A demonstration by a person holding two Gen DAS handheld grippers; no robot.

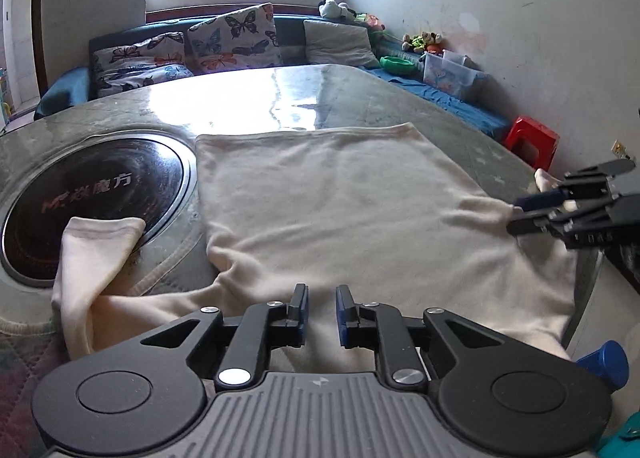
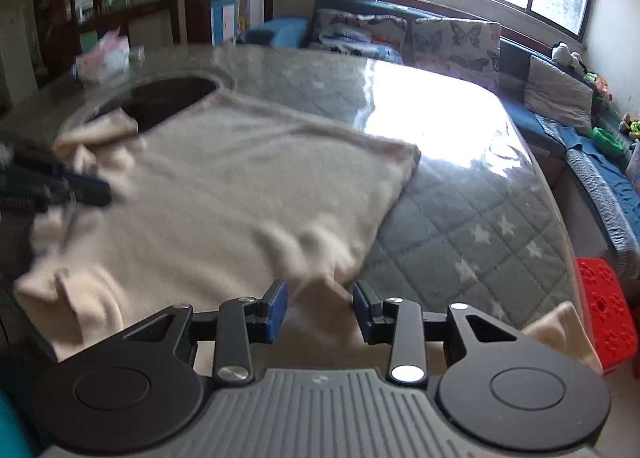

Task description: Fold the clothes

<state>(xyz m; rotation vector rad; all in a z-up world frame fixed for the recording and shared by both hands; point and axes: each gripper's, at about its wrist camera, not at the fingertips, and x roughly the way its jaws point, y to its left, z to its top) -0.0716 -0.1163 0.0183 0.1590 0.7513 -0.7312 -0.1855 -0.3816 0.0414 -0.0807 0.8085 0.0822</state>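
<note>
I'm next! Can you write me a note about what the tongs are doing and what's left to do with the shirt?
Left tongs: open, over the near edge of the cream shirt.
Right tongs: open, with the shirt's side edge bunched between them.
The shirt is spread on the table. One sleeve lies crumpled, partly on the round cooktop.
Done: shirt laid out.
Left: every fold.

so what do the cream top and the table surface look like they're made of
Cream top: seems a soft knit, cotton or fleece; matte, slightly fuzzy, wrinkling softly. Table surface: looks like glass or clear plastic over a quilted star-print cloth; it mirrors the window glare.
</note>
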